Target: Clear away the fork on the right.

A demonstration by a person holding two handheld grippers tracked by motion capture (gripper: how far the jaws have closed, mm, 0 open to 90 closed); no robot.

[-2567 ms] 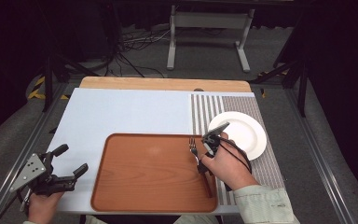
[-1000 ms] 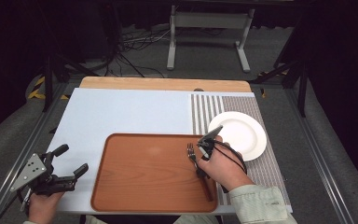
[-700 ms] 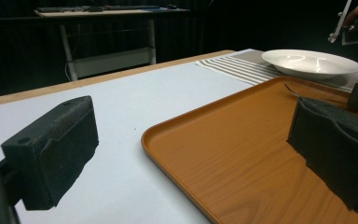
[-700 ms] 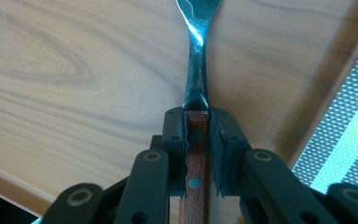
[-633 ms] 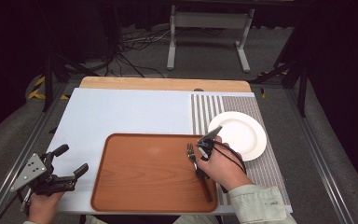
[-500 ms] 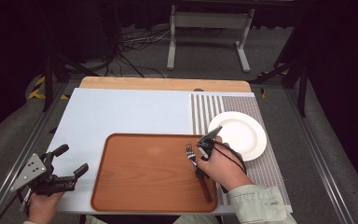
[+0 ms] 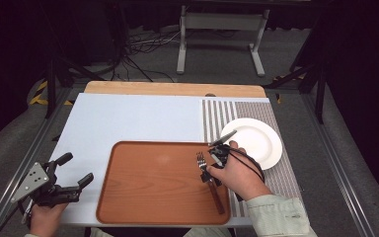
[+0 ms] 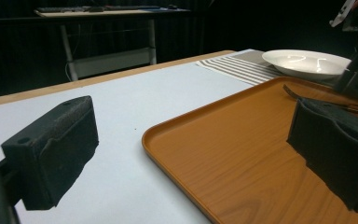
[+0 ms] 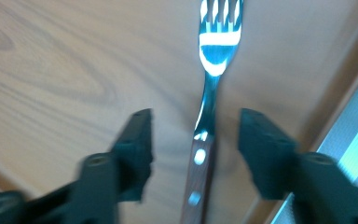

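While its jaws gape, right gripper (image 9: pixel 193 140) straddles fork (image 9: pixel 214 56) (untouched).

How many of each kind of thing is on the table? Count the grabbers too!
Tray: 1
Fork: 1
Plate: 1
Striped mat: 1
Hand-held grippers: 2, the left hand-held gripper and the right hand-held gripper
Total: 6
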